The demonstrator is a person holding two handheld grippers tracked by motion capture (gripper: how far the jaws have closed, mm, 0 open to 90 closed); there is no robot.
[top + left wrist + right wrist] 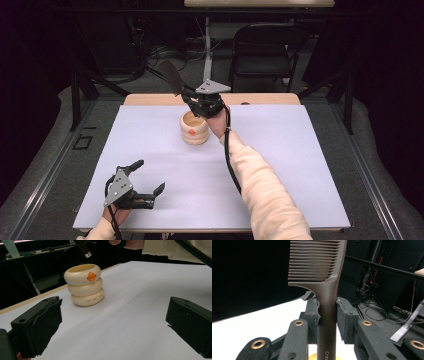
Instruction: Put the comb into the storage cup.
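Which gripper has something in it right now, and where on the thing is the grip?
The right gripper holds a brown comb by its handle, just below the teeth, above the cream holder. The left gripper is open and holds nothing.

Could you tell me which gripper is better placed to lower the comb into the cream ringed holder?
Right. The right gripper is shut on the brown comb just above the cream holder. The left gripper is open and empty near the table's front edge.

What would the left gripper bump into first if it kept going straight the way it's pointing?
Probably the cream ringed cup. The left gripper stands open, pointing across the bare white table, and the cup sits ahead, slightly left of centre, so it might pass just beside it.
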